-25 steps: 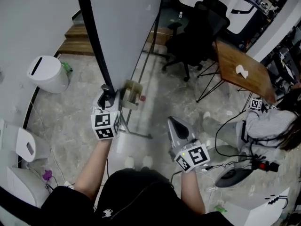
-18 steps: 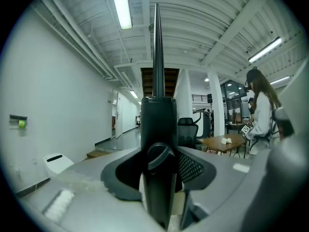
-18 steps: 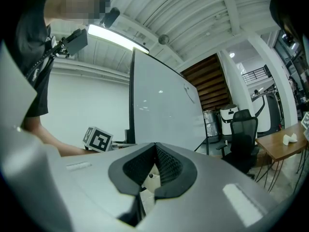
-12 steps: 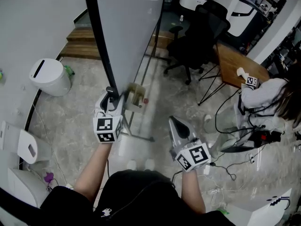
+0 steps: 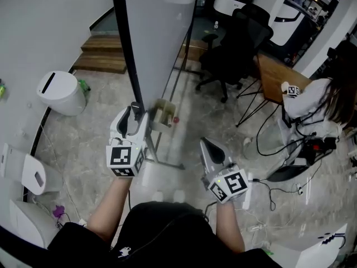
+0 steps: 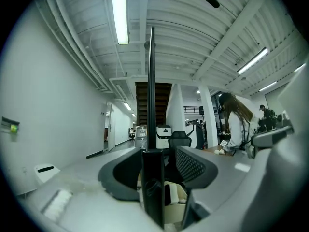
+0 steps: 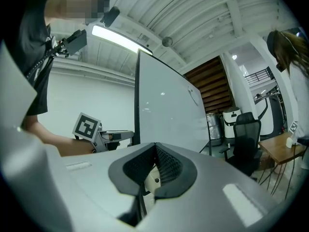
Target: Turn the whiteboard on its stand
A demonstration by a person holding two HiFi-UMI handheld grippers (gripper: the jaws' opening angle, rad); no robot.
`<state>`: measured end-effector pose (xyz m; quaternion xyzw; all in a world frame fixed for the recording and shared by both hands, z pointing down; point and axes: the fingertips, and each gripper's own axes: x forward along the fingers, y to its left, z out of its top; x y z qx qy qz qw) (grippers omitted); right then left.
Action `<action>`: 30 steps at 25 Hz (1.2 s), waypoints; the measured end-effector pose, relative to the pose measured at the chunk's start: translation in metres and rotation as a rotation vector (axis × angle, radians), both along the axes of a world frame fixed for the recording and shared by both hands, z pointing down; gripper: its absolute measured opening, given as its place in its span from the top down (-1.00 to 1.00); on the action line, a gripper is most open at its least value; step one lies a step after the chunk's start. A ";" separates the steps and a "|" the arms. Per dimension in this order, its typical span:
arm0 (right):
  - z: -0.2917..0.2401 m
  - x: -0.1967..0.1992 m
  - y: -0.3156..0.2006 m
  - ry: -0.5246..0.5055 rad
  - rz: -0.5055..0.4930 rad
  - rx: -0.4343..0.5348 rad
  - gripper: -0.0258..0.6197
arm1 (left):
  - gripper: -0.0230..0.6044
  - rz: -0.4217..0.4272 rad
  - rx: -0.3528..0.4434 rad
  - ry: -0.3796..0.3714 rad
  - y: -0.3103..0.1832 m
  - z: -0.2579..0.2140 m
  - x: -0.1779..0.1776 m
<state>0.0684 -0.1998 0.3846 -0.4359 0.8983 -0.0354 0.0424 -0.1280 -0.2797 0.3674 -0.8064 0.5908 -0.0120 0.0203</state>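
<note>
- The left gripper's (image 6: 155, 164) dark, mesh-faced fingers (image 6: 194, 165) are spreading apart. The black frame edge of the tall white whiteboard (image 5: 159, 43) stands upright between them. It sits close against the finger at the view's left, and a gap shows before the other finger.
- The right gripper's (image 7: 154, 159) two fingers are pressed together at their tips, with nothing between them.
- In the head view, the left gripper is at the whiteboard's lower black edge, just beside a small beige tray (image 5: 162, 113) fixed to the board.
- The right gripper hangs apart from the board, lower and to the right. It points up toward the board over the grey marbled floor (image 5: 89, 127).
- The whiteboard is upright and seen nearly edge-on. It is carried on a thin dark metal stand (image 5: 178, 66) that slants down to the floor.
- A white round bin (image 5: 58, 91) sits well to the left of the board.
- Beyond the board are a black office chair (image 5: 237, 43) and a brown wooden table (image 5: 276, 77).
- A person in a white top (image 5: 309, 96) is at the table's far right side.
</note>
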 end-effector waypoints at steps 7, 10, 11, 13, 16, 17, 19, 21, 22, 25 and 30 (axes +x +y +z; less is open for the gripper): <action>-0.001 0.003 0.006 0.003 0.029 0.002 0.91 | 0.55 0.071 0.006 0.069 0.027 -0.009 0.013; -0.001 -0.005 0.008 0.007 0.035 0.002 0.91 | 0.73 0.123 -0.014 0.082 0.036 0.002 0.021; -0.002 -0.007 0.009 0.008 0.037 0.002 0.91 | 0.79 0.139 -0.022 0.086 0.038 0.005 0.024; -0.001 -0.011 0.012 0.011 0.041 -0.002 0.91 | 0.91 0.163 -0.035 0.091 0.043 0.011 0.027; 0.001 -0.014 0.019 0.020 0.055 -0.009 0.91 | 0.91 0.190 -0.058 0.111 0.048 0.020 0.028; 0.001 -0.014 0.021 0.023 0.061 -0.010 0.91 | 0.91 0.196 -0.065 0.120 0.049 0.022 0.026; 0.002 -0.016 0.025 0.030 0.075 -0.012 0.91 | 0.91 0.208 -0.073 0.127 0.050 0.025 0.023; 0.004 -0.018 0.030 0.038 0.088 -0.019 0.91 | 0.91 0.223 -0.076 0.125 0.053 0.028 0.022; 0.005 -0.019 0.033 0.041 0.093 -0.024 0.91 | 0.91 0.234 -0.078 0.122 0.055 0.029 0.023; 0.012 -0.021 0.038 0.046 0.106 -0.035 0.91 | 0.91 0.268 -0.086 0.112 0.061 0.035 0.029; 0.013 -0.015 0.042 0.041 0.117 -0.031 0.91 | 0.91 0.317 -0.097 0.093 0.071 0.044 0.047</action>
